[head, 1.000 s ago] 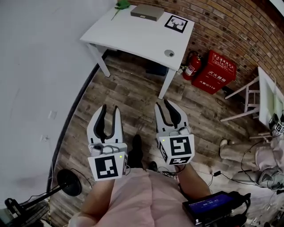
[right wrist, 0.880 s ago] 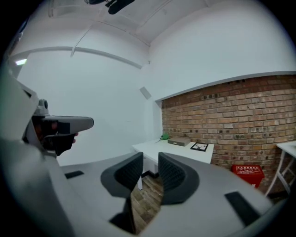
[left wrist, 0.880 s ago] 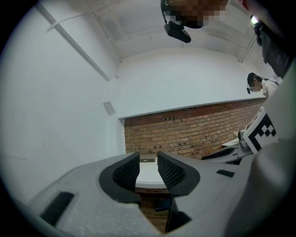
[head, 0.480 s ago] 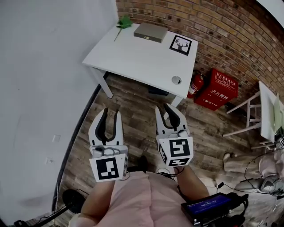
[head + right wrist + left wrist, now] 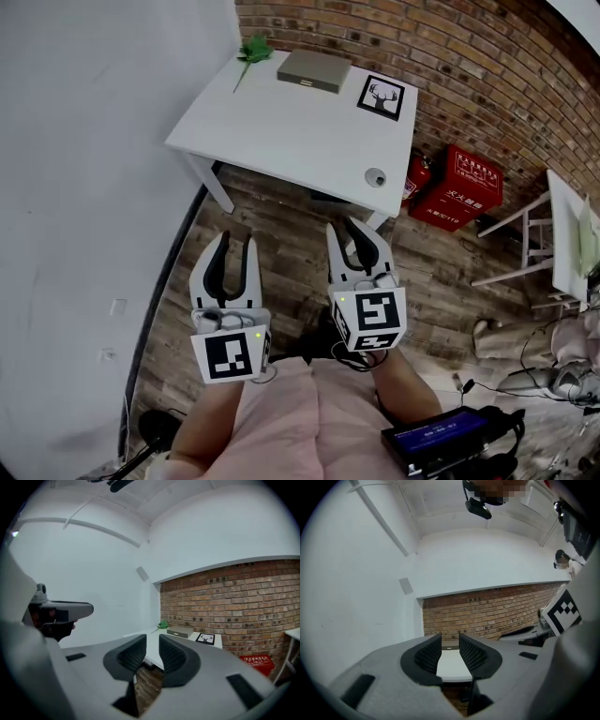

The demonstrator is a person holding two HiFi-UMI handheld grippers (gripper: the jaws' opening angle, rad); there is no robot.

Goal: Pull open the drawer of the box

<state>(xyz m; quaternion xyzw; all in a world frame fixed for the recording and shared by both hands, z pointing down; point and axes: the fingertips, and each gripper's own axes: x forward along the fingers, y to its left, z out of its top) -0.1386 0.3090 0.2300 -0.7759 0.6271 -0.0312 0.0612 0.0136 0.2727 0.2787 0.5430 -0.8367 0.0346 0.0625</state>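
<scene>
1. Well ahead, the grey box (image 5: 314, 70) lies at the far end of the white table (image 5: 281, 131).
2. The left gripper (image 5: 235, 236) is released and empty, its jaws having just been closing a little.
3. The right gripper (image 5: 344, 225) likewise: empty, jaws apart though just closing.

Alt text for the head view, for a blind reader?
The left gripper and right gripper, both empty, point over a wood floor toward a white table holding a flat grey box. Their jaws are apart but have just been closing.

Workshop-like test room, brick wall (image 5: 487, 66), white table (image 5: 281, 127), marker card (image 5: 380, 97), red extinguisher box (image 5: 469, 183)
</scene>
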